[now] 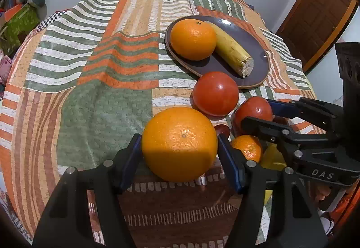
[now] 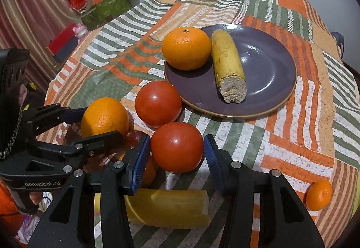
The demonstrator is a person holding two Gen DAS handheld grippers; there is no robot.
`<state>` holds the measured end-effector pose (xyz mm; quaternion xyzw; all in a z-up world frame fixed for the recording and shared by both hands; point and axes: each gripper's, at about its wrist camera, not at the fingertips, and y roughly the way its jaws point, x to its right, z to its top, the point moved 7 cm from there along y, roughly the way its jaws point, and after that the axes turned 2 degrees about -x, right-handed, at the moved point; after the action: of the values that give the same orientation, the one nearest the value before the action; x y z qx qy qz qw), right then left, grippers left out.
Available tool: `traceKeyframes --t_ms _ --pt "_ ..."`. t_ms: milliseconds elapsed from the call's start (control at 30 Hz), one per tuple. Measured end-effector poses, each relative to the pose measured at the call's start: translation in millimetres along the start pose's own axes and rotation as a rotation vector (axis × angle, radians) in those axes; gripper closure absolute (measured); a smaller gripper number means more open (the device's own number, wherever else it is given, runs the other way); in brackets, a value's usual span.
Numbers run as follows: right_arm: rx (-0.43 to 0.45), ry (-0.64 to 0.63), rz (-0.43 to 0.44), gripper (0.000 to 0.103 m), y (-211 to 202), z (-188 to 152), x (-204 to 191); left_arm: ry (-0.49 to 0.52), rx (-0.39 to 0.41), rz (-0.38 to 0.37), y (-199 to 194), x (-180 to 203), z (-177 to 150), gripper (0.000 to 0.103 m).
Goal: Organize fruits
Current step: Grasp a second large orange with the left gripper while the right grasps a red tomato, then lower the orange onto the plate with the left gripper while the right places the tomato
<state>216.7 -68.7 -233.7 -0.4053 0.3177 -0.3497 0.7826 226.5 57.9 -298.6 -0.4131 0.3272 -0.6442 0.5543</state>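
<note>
Your left gripper (image 1: 180, 146) clamps the big orange (image 1: 180, 143); your right gripper (image 2: 177, 151) brackets the near tomato (image 2: 177, 147), contact unclear. Lift either carelessly and the far tomato (image 2: 158, 103) rolls. Beyond, the plate (image 2: 270, 72) holds another orange (image 2: 186, 48) and banana piece (image 2: 228, 65).

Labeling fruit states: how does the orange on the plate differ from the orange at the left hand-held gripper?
The plate orange lies on the purple plate, touching the banana piece; the gripper orange is off the plate, over the tablecloth.
The plate orange is free of any gripper; the gripper orange sits between the left hand-held gripper fingers.
Both are round, orange and unpeeled.
</note>
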Motion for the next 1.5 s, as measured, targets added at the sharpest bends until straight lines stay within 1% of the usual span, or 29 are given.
traceKeyframes --t_ms 233,367,600,833,1100,1267,1500 --pt "0.028 0.003 -0.007 0.059 -11 3 2 0.0 -0.004 0.007 -5 0 1 0.038" --pt "0.062 0.007 -0.017 0.059 -24 8 6 0.001 0.017 0.015 -14 -1 6 0.038" --pt "0.127 0.025 -0.054 0.059 -48 20 21 0.022 0.09 0.021 -39 4 31 0.038" --pt "0.194 0.04 -0.11 0.059 -72 34 44 0.063 0.145 -0.001 -51 24 61 0.038" --pt "0.245 0.049 -0.156 0.059 -84 55 66 0.107 0.199 -0.008 -52 44 104 0.038" --pt "0.269 0.067 -0.167 0.059 -84 67 79 0.119 0.205 -0.018 -42 51 130 0.038" --pt "0.238 0.081 -0.178 0.059 -62 74 93 0.143 0.184 -0.024 -20 61 152 0.038"
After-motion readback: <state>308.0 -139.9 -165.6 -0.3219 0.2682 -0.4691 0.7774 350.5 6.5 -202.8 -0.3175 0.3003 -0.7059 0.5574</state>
